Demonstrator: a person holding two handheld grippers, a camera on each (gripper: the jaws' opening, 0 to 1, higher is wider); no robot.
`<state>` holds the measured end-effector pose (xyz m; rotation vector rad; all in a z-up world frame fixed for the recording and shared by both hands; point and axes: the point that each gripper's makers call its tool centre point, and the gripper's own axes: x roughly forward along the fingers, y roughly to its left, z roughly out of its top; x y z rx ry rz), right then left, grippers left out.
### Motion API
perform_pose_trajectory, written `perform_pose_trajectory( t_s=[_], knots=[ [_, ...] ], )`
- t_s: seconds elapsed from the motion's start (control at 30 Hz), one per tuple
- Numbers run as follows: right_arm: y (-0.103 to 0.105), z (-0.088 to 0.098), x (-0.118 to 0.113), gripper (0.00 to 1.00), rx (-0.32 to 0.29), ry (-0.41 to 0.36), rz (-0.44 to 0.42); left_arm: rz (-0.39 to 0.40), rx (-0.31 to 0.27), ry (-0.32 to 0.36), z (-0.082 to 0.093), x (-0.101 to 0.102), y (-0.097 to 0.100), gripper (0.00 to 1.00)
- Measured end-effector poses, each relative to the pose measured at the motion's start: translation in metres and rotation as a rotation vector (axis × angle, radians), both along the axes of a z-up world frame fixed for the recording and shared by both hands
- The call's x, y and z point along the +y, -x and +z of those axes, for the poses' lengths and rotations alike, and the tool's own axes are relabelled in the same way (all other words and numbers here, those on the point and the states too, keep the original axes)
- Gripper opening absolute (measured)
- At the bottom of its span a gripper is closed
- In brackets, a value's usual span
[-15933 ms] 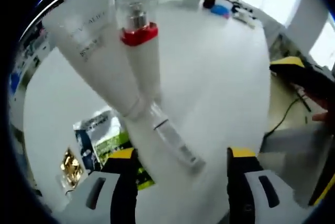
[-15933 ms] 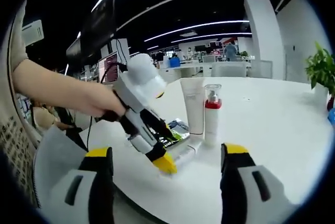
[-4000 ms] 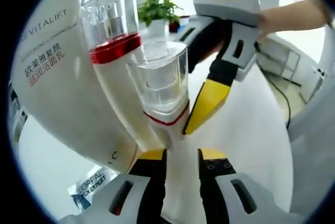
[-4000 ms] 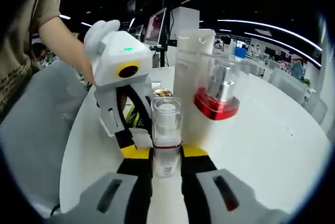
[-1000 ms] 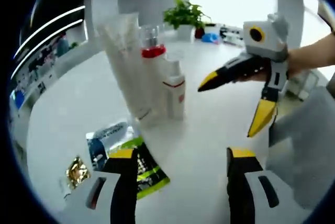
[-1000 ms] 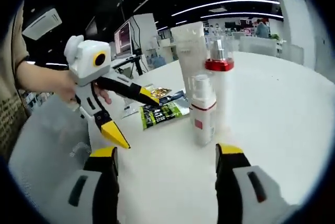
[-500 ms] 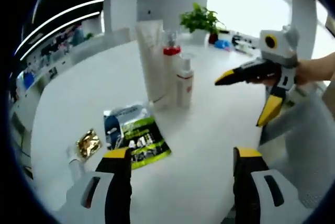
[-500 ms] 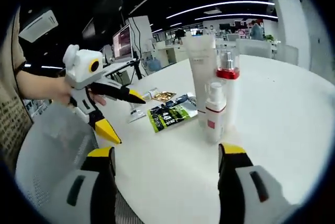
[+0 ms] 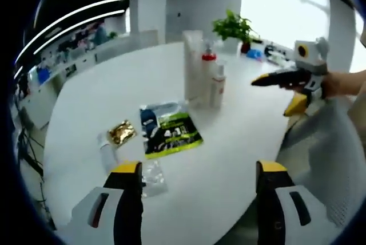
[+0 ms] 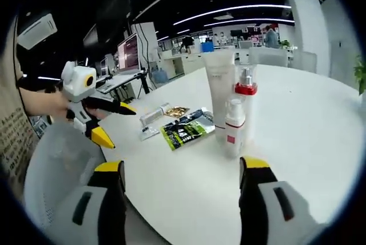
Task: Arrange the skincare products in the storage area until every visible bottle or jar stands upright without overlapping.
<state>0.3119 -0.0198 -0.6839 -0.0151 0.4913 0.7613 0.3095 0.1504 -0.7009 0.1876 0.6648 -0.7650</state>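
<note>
soft, window-glared, fisheye-warped frames; dim ceiling with strip lights.

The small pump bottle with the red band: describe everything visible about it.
The small pump bottle is white, plastic by the look of it, with a clear cap over its pump, a thin red band below the cap and a small red mark lower down. It stands upright on the white table, nearest the right gripper's camera in a tight cluster with the tall white tube and the taller red-collared bottle. Whether they touch cannot be told. No jaws hold it.
</note>
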Motion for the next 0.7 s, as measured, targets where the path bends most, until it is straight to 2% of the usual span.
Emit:
perform_pose_trajectory(
  t_s=[0.37, 0.47, 0.7],
  knots=[
    [0.006, 0.01, 0.008, 0.83, -0.021, 0.003, -0.043, 0.061, 0.005, 0.005, 0.004, 0.039, 0.011, 0.8],
    [0.007, 0.013, 0.007, 0.84, -0.034, 0.033, -0.046, 0.078, 0.0, 0.007, 0.007, 0.05, 0.015, 0.82],
    [0.009, 0.021, 0.001, 0.85, -0.044, 0.023, -0.089, 0.118, 0.005, 0.025, 0.011, 0.063, 0.022, 0.85]
  ],
)
